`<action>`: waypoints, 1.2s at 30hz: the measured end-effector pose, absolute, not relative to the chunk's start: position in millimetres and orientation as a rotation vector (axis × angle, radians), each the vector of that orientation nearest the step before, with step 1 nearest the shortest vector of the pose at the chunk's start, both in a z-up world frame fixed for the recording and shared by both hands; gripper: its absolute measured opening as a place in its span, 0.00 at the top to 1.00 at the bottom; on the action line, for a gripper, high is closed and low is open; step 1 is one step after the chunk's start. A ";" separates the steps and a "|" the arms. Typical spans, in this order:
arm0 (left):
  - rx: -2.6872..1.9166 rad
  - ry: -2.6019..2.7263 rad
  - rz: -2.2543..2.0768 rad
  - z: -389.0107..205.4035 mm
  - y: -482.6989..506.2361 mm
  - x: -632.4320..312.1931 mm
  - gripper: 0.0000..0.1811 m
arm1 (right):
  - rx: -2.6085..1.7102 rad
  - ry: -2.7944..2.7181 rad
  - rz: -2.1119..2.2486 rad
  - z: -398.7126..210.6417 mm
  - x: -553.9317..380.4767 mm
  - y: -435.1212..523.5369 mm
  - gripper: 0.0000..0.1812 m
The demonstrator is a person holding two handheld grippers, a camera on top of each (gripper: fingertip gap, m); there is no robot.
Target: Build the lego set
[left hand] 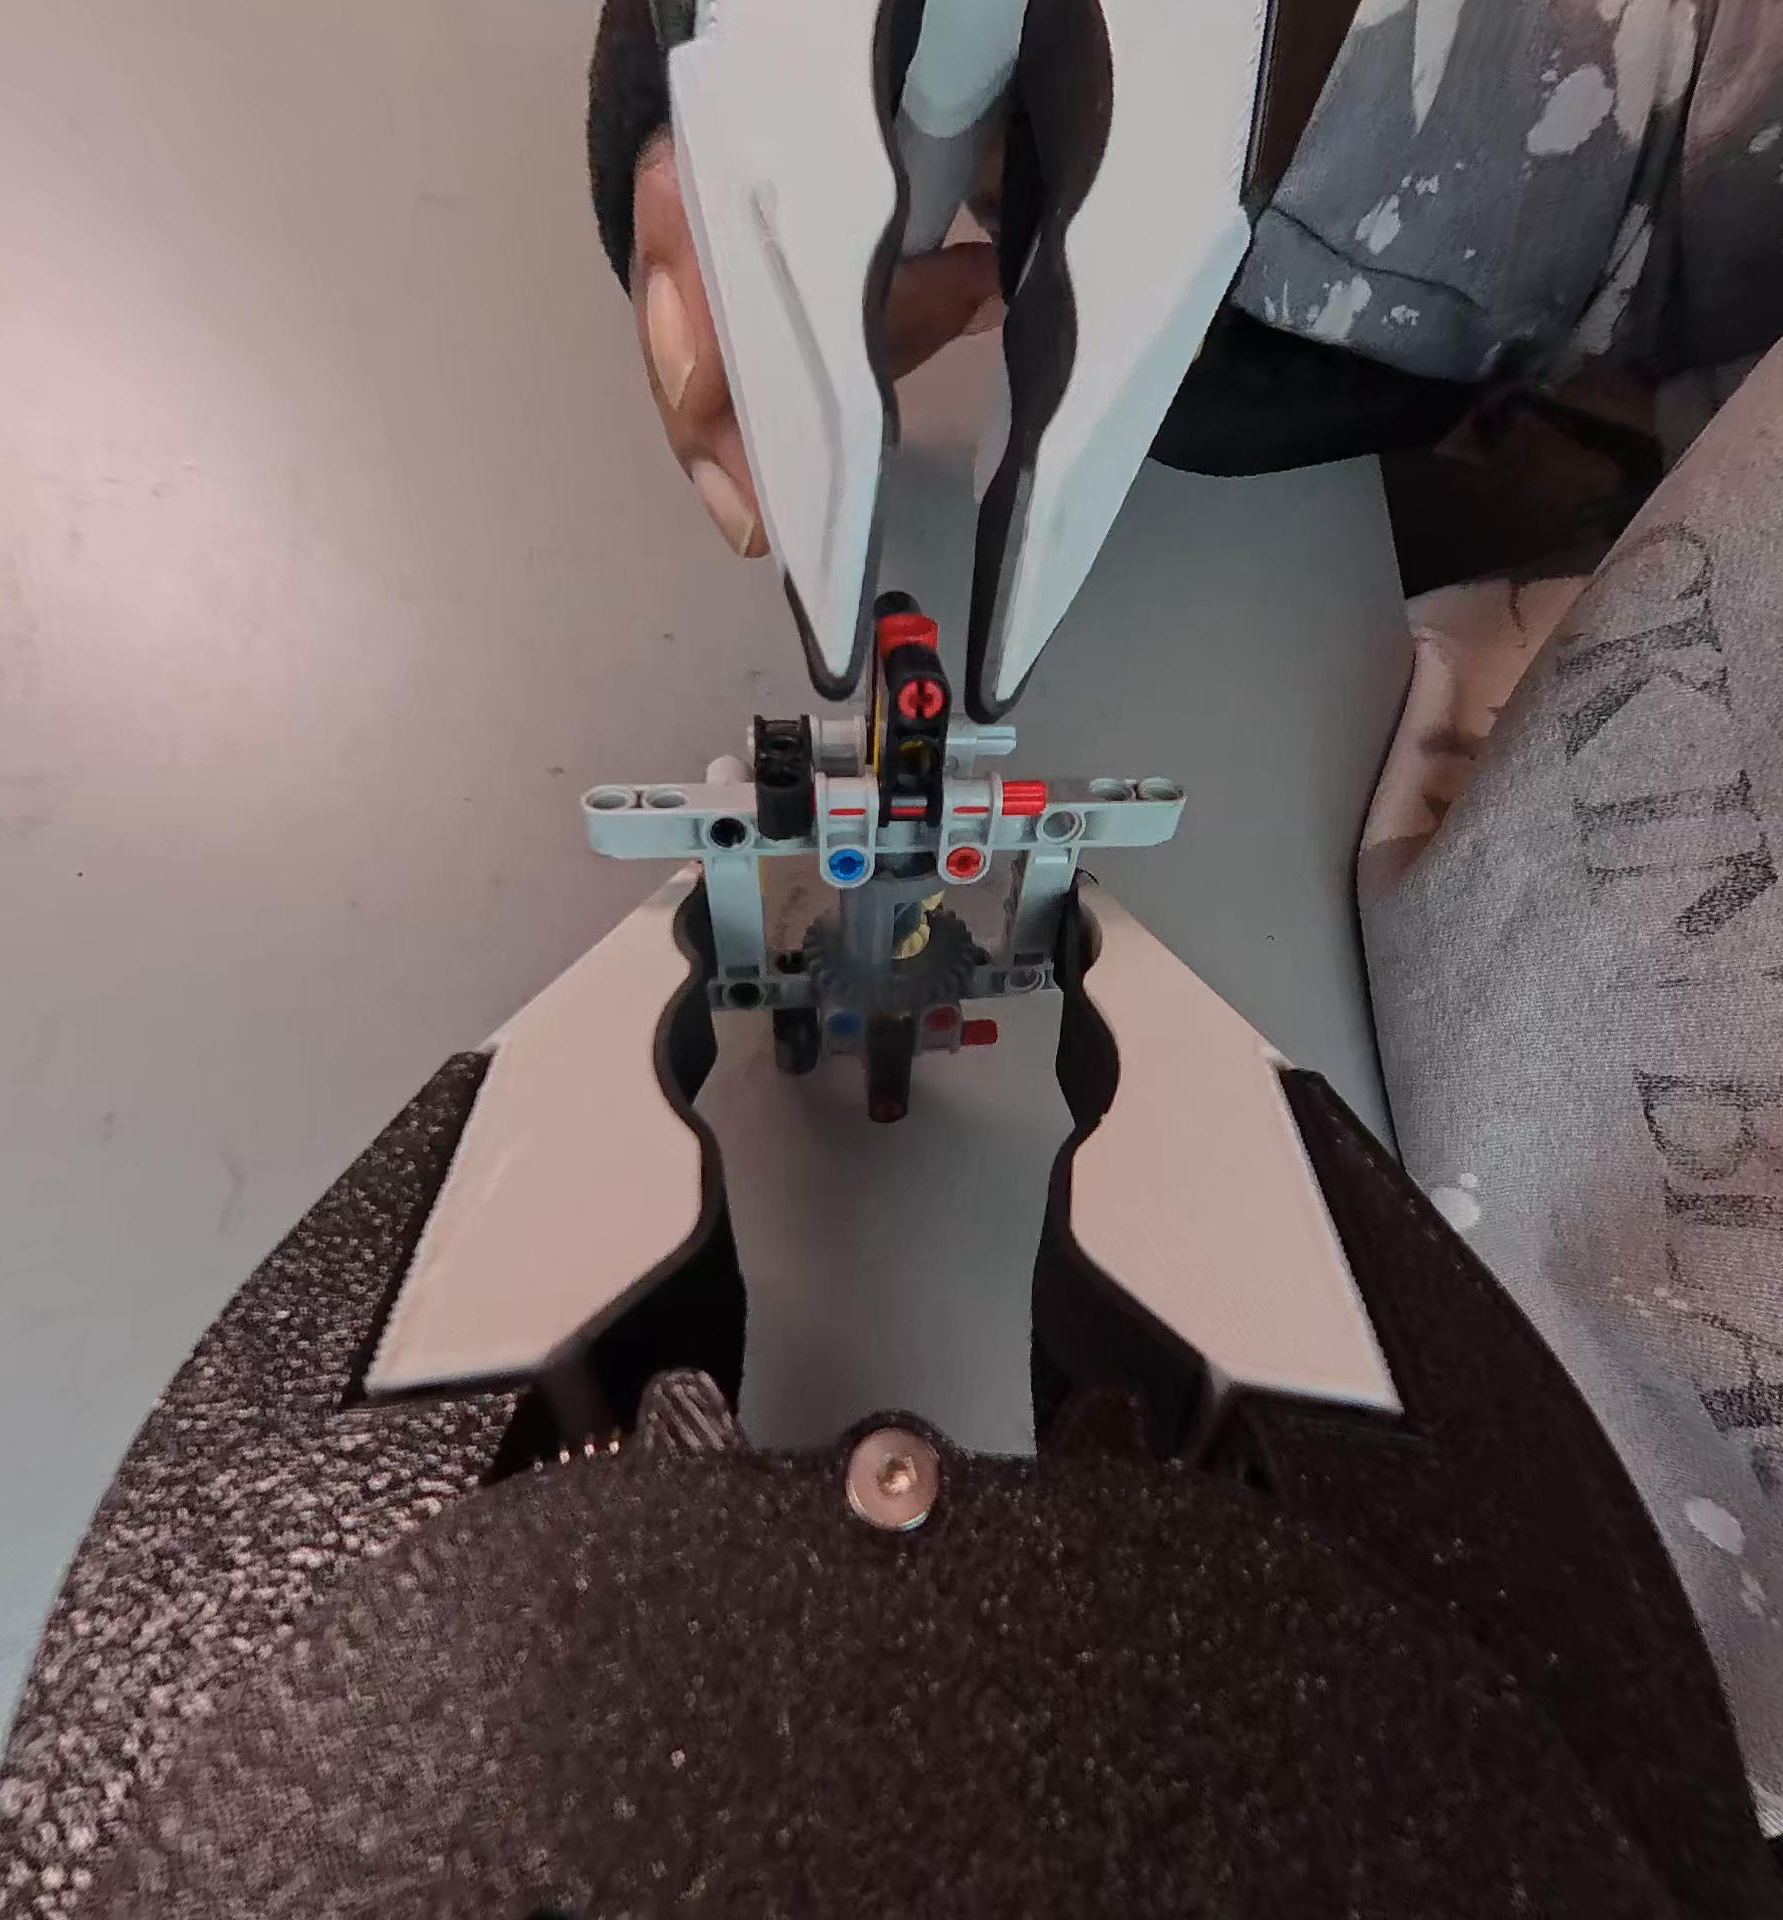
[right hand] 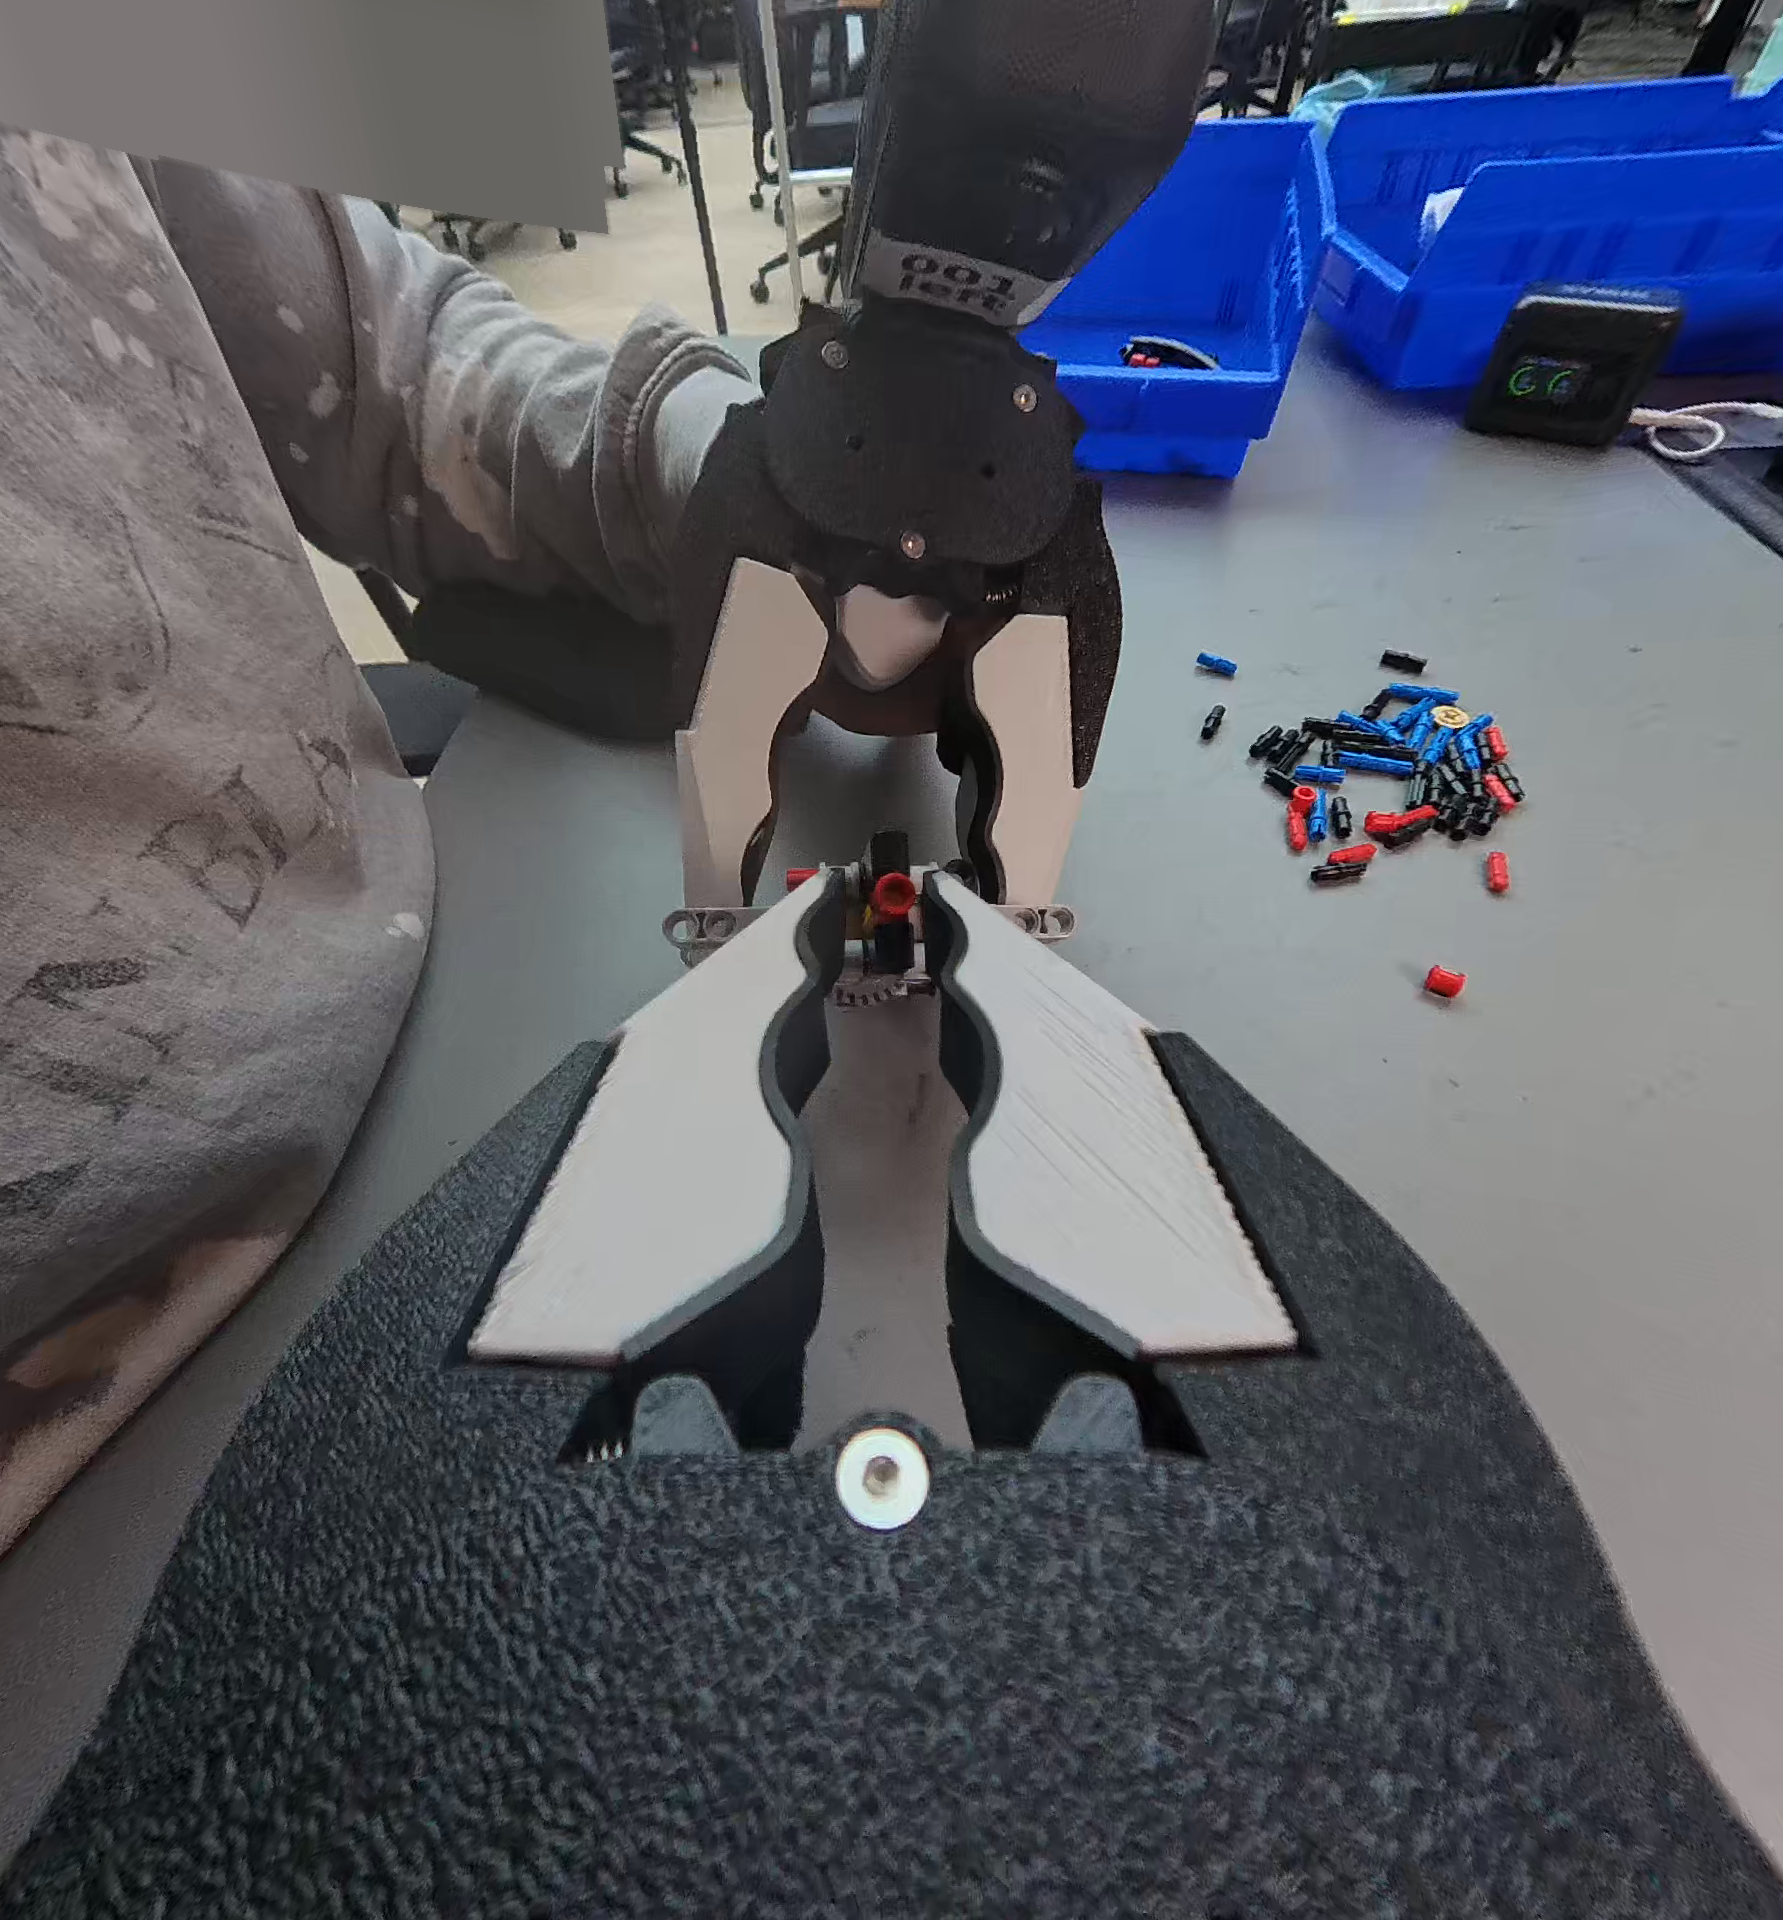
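Note:
A Lego assembly (left hand: 882,821) of a grey beam frame, a dark gear and blue, red and black pins stands on the grey table (left hand: 243,727). My left gripper (left hand: 887,888) is shut on the sides of its frame. My right gripper (left hand: 913,696) comes down from above, its fingers narrowly apart either side of the black connector with a red bush (left hand: 913,701) on top, with a small gap showing. In the right wrist view my right gripper (right hand: 879,888) straddles that red bush (right hand: 892,891), and the left gripper (right hand: 871,873) faces it across the assembly (right hand: 871,966).
A pile of loose black, blue and red pins (right hand: 1396,769) lies to the right, with a lone red bush (right hand: 1445,982) nearer. Blue bins (right hand: 1178,312) and a black device with a screen (right hand: 1567,364) stand at the back. A person's grey sweatshirt (right hand: 139,727) fills the left. About 5 cm separates my left fingertips from my right.

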State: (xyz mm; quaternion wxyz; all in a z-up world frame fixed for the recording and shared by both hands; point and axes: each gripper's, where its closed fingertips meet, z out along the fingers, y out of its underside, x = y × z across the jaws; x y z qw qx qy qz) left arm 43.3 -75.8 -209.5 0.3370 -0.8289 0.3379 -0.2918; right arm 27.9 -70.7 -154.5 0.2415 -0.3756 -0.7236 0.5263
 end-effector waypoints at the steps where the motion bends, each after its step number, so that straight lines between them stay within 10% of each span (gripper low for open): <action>1: -2.162 0.884 -0.756 -209.8 -75.9 43.2 0.64 | -1.019 -2.012 1.416 -157.8 27.5 -71.1 0.93; 36: -1.895 0.975 -0.533 -158.8 -75.6 35.0 0.94 | -0.991 -2.197 1.033 -163.7 27.0 -79.3 0.97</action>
